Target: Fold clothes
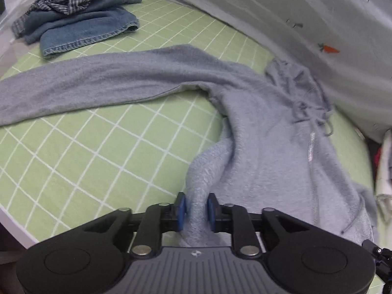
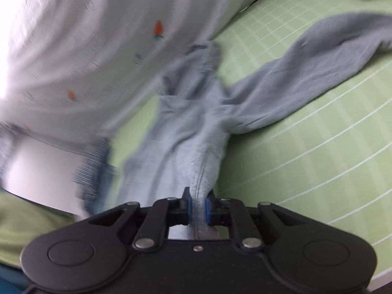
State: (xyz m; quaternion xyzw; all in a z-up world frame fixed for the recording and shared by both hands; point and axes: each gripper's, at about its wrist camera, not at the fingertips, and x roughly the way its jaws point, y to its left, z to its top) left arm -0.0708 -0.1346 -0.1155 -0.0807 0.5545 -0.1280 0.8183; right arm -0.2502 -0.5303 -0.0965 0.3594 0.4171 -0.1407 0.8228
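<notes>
Evidently both bottom corners were taken: the left gripper [image 1: 196, 204] and right gripper [image 2: 197, 207] each pinched the hoodie [image 1: 257, 127], which lay beyond on the green bed sheet [image 1: 98, 152], sleeves spread. Next, I judged, came lifting that hem toward the hood [image 1: 301, 90], both hands level

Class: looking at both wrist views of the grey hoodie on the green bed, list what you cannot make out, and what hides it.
- Hoodie hem, both views: behind each tool's body.
- Long sleeve cuff, left view: cut off by the edge.
- Striped cloth, right view: blurred.
- White quilt print, left view: too small.
</notes>
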